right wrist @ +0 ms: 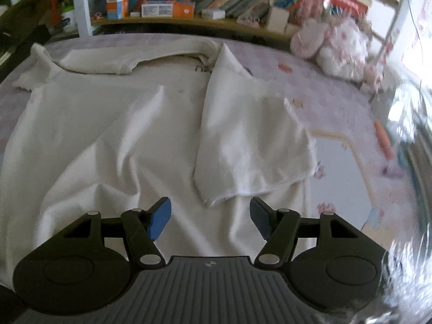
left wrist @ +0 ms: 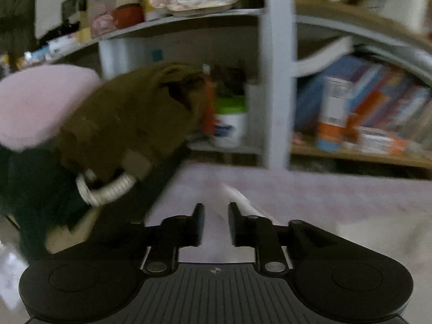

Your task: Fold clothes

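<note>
A white shirt (right wrist: 121, 135) is lying spread on the bed (right wrist: 337, 86), one sleeve (right wrist: 251, 145) already folded inward. The right gripper (right wrist: 210, 217) is hovering released above it; the left gripper (left wrist: 215, 225), nearly clenched and empty, is facing shelves (left wrist: 275, 81). Next likely: grasping the opposite sleeve.

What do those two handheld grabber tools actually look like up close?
Both are matte black. Each has a ribbed grey centre plate with a small round crosshair mark, two round disc-shaped side housings, and hinged link arms with silver rivets. The right gripper has blue pads on its fingers; the left gripper has plain black fingers. No cables show.
</note>
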